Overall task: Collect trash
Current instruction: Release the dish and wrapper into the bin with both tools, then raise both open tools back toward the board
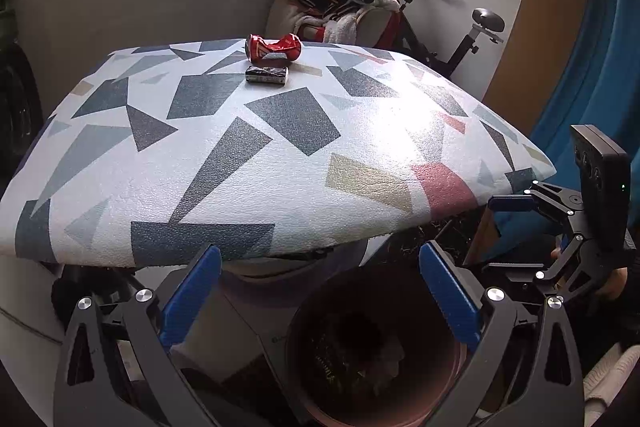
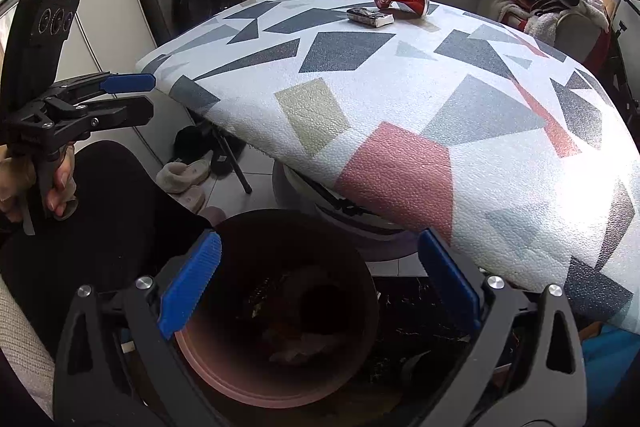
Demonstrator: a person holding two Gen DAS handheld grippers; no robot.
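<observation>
crushed red can (image 1: pixel 273 47) and small dark packet (image 1: pixel 267 74) lie touching at the far edge of the patterned table (image 1: pixel 280 163), well apart from both tools. left gripper (image 1: pixel 320 291) and right gripper (image 2: pixel 320 287): jaws wide apart, nothing held, both poised over the brown bin (image 2: pixel 276 307) below the near table edge. can judged light, thin-walled, slippery — best taken across its pinched waist. packet judged light, stiffish — grip across its short sides.
</observation>
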